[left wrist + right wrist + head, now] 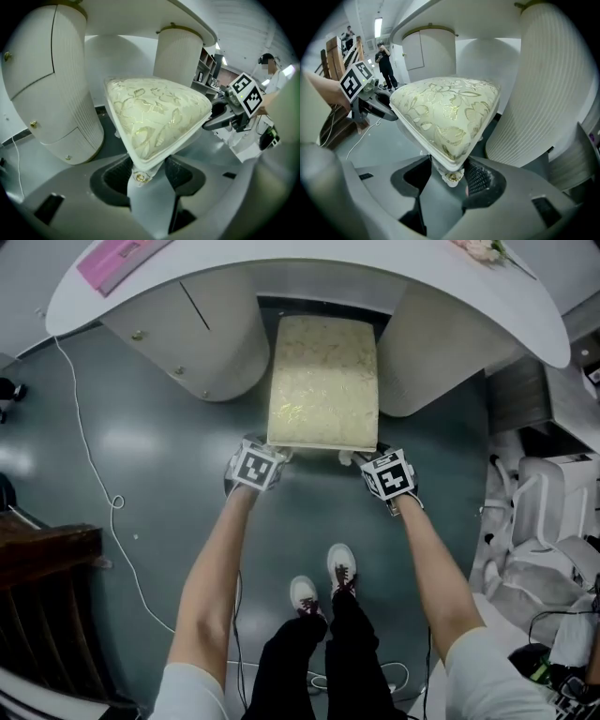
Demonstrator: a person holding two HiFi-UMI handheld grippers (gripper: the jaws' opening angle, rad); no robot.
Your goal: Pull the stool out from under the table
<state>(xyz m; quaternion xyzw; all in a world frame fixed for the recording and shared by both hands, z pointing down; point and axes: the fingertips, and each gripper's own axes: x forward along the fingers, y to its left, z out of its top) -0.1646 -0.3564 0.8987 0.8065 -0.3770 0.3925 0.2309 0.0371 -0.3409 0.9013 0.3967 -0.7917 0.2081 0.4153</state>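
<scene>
A stool (323, 381) with a cream floral cushion stands on the grey floor, its far half under the white table (281, 273), between two rounded pedestals (206, 343) (431, 352). My left gripper (275, 455) is at the stool's near left corner. In the left gripper view the stool (154, 117) has its white corner leg between the jaws of my left gripper (147, 176), which press on it. My right gripper (360, 458) is at the near right corner. In the right gripper view that corner of the stool (445, 112) and its leg top sit between the pads of my right gripper (449, 180).
A white cable (94, 474) trails over the floor on the left, beside dark wooden furniture (47, 559). White chairs and gear (544, 540) crowd the right. The person's shoes (323, 582) stand just behind the grippers. A pink item (117, 259) lies on the table.
</scene>
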